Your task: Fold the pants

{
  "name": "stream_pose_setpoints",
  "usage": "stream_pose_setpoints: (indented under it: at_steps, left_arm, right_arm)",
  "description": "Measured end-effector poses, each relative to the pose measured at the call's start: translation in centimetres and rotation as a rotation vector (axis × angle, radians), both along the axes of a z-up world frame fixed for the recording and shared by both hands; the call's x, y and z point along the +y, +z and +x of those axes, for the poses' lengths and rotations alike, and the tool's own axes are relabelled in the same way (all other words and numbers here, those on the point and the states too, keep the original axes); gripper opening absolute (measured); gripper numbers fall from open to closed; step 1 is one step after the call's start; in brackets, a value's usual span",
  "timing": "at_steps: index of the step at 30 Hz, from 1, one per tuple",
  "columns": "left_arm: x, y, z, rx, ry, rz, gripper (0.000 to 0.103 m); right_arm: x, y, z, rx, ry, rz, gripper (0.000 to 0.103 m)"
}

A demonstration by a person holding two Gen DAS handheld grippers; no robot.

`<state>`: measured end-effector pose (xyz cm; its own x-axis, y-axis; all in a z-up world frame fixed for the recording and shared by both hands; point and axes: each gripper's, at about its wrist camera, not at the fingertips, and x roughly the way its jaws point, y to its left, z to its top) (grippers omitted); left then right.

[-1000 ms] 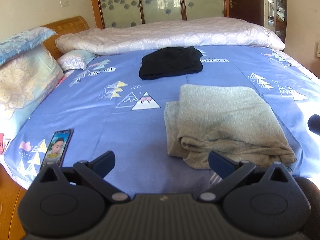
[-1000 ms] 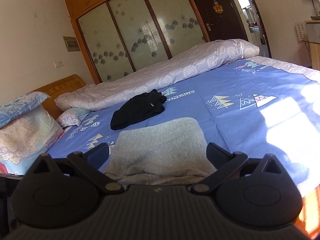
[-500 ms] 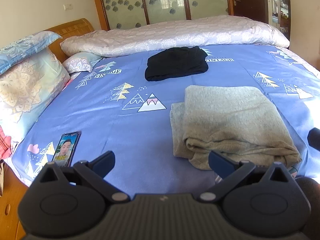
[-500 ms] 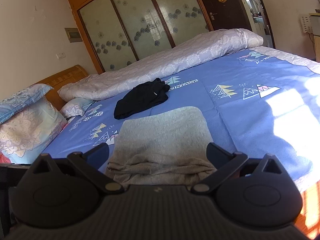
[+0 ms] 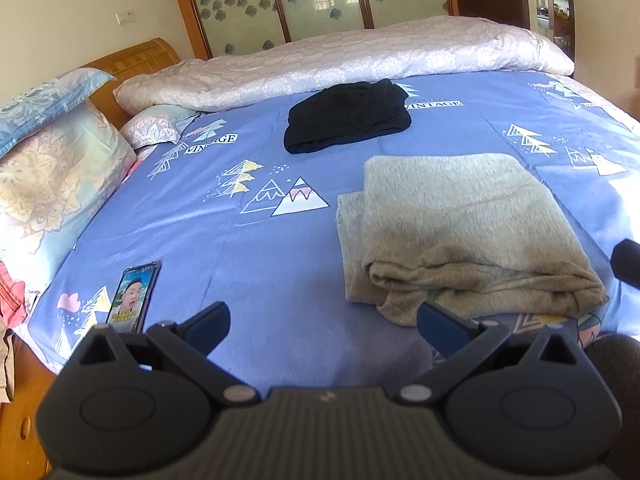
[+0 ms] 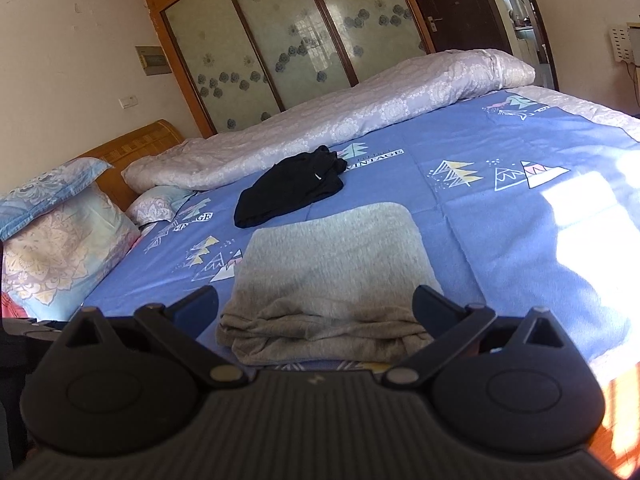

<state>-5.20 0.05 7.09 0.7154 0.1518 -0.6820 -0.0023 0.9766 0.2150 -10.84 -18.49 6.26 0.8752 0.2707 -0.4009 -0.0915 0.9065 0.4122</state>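
Phone (image 5: pixel 133 298): near left on the blue sheet (image 5: pixel 248 248).
Left gripper (image 5: pixel 322 322): jaws wide, holding nothing, above the near edge of the bed.
Grey pants (image 5: pixel 460 232): folded, near right.
Black garment (image 5: pixel 346 116): farther back.
Right gripper (image 6: pixel 316 304): jaws wide, empty, just short of the pants' near fold.

Near edge of the folded grey pants (image 6: pixel 332 280) is partly hidden behind the right gripper (image 6: pixel 314 304) body in the right wrist view; a dark object (image 5: pixel 628 264) is cut off by the right border of the left wrist view (identity cannot be told); the phone (image 5: pixel 132 300) screen text is too small to read; the stacked pillows (image 5: pixel 52 168) are cropped at the left edge; the small print above "VINTAGE" on the blue bedsheet (image 5: pixel 248 248) is illegible.
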Motion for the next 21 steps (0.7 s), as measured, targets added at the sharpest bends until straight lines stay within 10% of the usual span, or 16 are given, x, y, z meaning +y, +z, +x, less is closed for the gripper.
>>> stream_pose_setpoints:
  at_steps: [21]
  left_arm:
    - [-0.3,-1.6,0.7,0.064,0.008,0.054,0.103]
  right_arm:
    - [-0.5,-0.8,0.4,0.045,-0.015,0.036,0.103]
